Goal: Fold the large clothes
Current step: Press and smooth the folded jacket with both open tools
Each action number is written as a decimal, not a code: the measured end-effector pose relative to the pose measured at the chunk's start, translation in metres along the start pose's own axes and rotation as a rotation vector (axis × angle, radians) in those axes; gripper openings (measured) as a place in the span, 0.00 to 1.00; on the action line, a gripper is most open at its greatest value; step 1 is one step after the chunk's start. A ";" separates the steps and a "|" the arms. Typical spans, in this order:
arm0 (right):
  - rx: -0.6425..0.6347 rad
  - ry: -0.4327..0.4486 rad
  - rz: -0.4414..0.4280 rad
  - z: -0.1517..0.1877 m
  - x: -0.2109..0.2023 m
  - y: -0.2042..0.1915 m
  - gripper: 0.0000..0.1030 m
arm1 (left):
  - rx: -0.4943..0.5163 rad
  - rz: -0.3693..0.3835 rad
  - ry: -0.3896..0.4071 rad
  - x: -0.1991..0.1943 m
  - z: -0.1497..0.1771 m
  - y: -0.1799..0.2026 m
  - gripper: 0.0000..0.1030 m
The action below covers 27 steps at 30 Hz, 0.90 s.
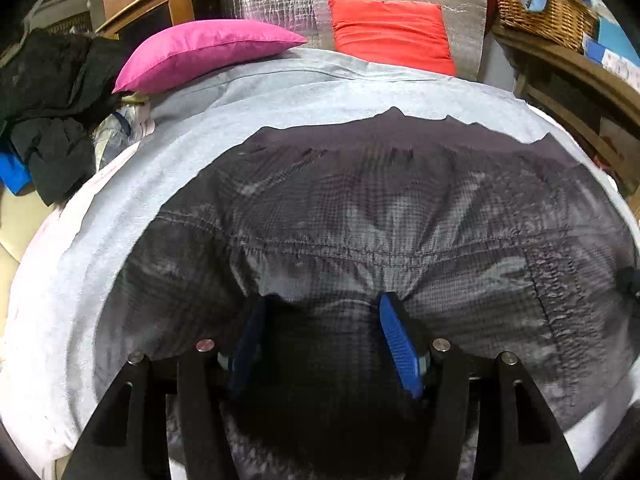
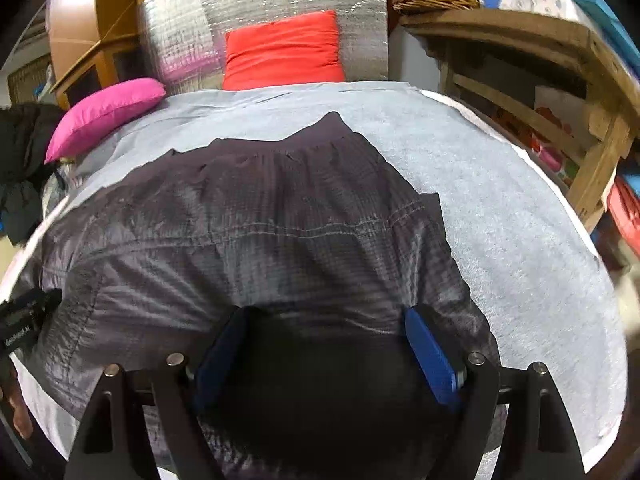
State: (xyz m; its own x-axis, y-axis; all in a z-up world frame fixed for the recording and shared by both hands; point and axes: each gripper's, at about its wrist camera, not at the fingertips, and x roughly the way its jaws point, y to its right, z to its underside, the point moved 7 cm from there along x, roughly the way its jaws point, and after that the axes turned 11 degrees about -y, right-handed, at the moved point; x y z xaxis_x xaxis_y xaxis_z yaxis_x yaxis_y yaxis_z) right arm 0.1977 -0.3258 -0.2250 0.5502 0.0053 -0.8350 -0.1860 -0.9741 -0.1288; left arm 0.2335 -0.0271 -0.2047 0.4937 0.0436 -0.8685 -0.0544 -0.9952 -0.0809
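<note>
A large dark grey padded garment (image 1: 360, 208) with a fine grid weave lies spread on a light grey sheet (image 1: 120, 208), its ribbed hem toward the far pillows. My left gripper (image 1: 324, 300) sits low on the garment's near part. Its blue pads (image 1: 396, 340) stand apart, and puckered cloth bulges up between them without being pinched. In the right wrist view the same garment (image 2: 260, 208) fills the middle. My right gripper (image 2: 328, 314) stands wide open over its near right part, also with cloth lying between the fingers. The other gripper's black body (image 2: 24, 320) shows at the left edge.
A pink pillow (image 1: 200, 52) and a red pillow (image 1: 392, 32) lean at the far end against a silver quilted panel (image 1: 280, 0). A heap of black clothes (image 1: 48, 112) lies to the left. A wooden shelf unit (image 2: 560, 80) with a wicker basket (image 1: 548, 8) stands to the right.
</note>
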 end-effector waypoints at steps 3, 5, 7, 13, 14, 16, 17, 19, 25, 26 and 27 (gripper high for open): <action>0.013 0.014 -0.008 -0.003 -0.020 -0.002 0.82 | -0.045 0.008 0.050 -0.025 -0.001 -0.012 0.61; 0.012 0.058 -0.032 -0.004 -0.040 -0.010 0.83 | -0.062 0.009 0.081 -0.036 -0.002 -0.013 0.64; -0.021 0.091 -0.045 -0.007 -0.054 -0.024 0.83 | -0.068 0.022 0.090 -0.041 0.000 -0.010 0.66; -0.092 0.039 -0.009 0.017 -0.033 -0.045 0.83 | -0.042 -0.021 0.016 -0.008 0.017 0.001 0.69; -0.073 0.010 0.004 0.022 -0.023 -0.036 0.83 | -0.041 -0.019 0.019 -0.004 0.020 0.000 0.69; -0.070 0.028 -0.003 0.031 -0.012 -0.023 0.84 | 0.000 -0.060 0.046 0.000 0.022 0.004 0.71; -0.070 0.030 -0.002 0.032 -0.013 -0.023 0.84 | 0.012 -0.074 0.050 0.001 0.022 0.006 0.71; -0.061 0.023 0.005 0.031 -0.014 -0.023 0.84 | 0.023 -0.093 0.066 0.004 0.022 0.009 0.72; -0.059 -0.002 0.004 0.030 -0.023 -0.023 0.84 | -0.003 -0.034 0.068 -0.016 0.019 0.000 0.72; -0.055 -0.001 -0.003 0.028 -0.029 -0.023 0.84 | -0.023 -0.021 0.084 -0.023 0.015 -0.008 0.72; -0.050 0.013 -0.012 0.020 -0.033 -0.022 0.85 | -0.053 -0.017 0.113 -0.032 0.010 -0.017 0.72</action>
State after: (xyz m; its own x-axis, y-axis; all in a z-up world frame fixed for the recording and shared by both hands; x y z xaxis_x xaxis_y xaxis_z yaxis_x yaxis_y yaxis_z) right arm 0.1669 -0.3002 -0.2051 0.5630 0.0142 -0.8263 -0.1389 -0.9840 -0.1115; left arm 0.2095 -0.0109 -0.1803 0.5892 0.0532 -0.8062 -0.0012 -0.9978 -0.0667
